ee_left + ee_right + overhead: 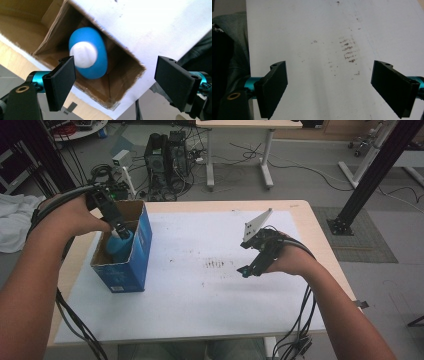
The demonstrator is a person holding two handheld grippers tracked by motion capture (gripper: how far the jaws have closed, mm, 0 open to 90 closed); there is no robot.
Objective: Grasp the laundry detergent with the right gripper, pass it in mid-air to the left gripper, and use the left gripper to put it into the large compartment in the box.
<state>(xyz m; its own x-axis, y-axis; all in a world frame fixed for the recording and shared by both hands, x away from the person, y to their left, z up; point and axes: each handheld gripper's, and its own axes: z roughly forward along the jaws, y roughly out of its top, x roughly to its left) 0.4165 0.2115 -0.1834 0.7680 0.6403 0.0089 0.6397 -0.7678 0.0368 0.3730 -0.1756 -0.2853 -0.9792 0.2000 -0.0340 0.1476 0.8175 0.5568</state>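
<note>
A blue bottle [120, 246] with a white cap [83, 53] stands inside an open cardboard box [136, 266] with blue outer sides, at the left of the white table top [200, 300]. My left gripper [116, 228] hangs just above the box mouth, pointing down at the bottle. In the left gripper view that gripper [116, 85] is open, its pads well apart, with the bottle [96, 62] below them and free of both. My right gripper [248, 269] hovers over the table's middle right; in its own view it [329, 87] stands open with nothing between the pads.
Dark smudges [215, 264] mark the table top between the box and the right gripper. Beyond the far edge stand computer towers [167, 157], a tangle of cables and a desk's legs [240, 165]. A black frame post [372, 175] rises at the right. White cloth [12, 222] lies left.
</note>
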